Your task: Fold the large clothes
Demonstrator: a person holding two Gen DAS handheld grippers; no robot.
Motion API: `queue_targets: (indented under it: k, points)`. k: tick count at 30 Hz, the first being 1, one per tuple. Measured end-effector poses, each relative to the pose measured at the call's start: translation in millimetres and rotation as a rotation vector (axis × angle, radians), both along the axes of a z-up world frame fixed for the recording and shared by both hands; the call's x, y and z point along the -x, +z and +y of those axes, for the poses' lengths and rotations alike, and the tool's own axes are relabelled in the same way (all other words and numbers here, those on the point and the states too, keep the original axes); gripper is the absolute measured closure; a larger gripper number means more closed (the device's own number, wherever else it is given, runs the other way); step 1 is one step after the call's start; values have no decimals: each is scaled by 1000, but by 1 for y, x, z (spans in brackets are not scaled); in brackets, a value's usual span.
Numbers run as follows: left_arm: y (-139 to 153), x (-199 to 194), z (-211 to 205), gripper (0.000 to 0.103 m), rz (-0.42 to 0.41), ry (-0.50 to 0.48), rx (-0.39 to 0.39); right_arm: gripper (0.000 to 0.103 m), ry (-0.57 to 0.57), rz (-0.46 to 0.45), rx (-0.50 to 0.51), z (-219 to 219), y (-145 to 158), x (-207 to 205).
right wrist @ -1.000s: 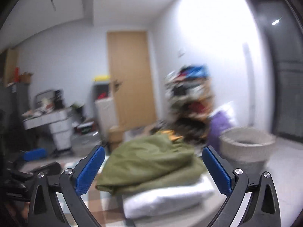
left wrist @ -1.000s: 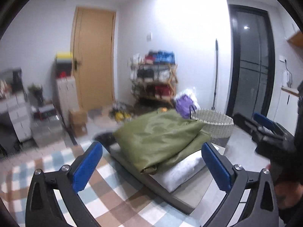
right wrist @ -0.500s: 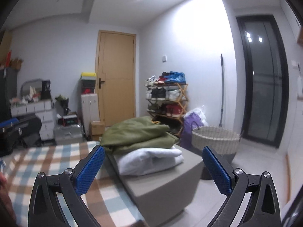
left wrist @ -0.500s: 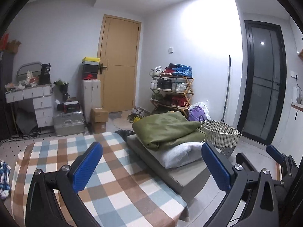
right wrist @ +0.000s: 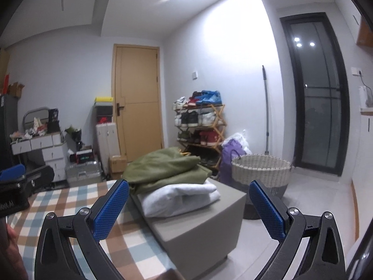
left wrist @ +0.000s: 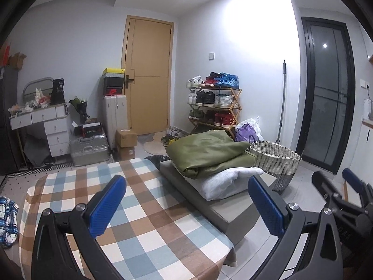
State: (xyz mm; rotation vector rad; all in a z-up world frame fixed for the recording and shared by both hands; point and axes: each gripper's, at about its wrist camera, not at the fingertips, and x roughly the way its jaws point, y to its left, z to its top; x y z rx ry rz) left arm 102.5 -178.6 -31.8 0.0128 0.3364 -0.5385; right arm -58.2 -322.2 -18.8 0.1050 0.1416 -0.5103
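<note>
- Both grippers hold their blue-padded fingers wide apart with nothing between them: the left gripper [left wrist: 186, 206] hangs over the checked blue, brown and white cloth [left wrist: 130, 212], the right gripper [right wrist: 188, 208] over the near end of the grey rectangular block [right wrist: 198, 228].
- Just beyond the right gripper's fingers, a folded white garment [right wrist: 181, 197] lies on the block, with a folded olive-green garment [right wrist: 163, 168] stacked on top of it.
- From the left gripper, the same stack sits ahead, between its fingertips and towards the right one; the olive-green garment [left wrist: 207, 151] rests on the white one [left wrist: 223, 180].
- Right of the stack stands a woven white basket [left wrist: 275, 161] on the floor.
- Far behind are a wooden shoe rack [left wrist: 214, 107] and a tan door [left wrist: 149, 74].
</note>
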Motion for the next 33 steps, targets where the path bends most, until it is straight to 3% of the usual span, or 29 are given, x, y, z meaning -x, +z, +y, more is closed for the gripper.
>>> queue_targets:
  k: [33]
  points:
    - [7, 13, 9, 1, 17, -34, 16, 0, 17, -32, 13, -3, 7, 8]
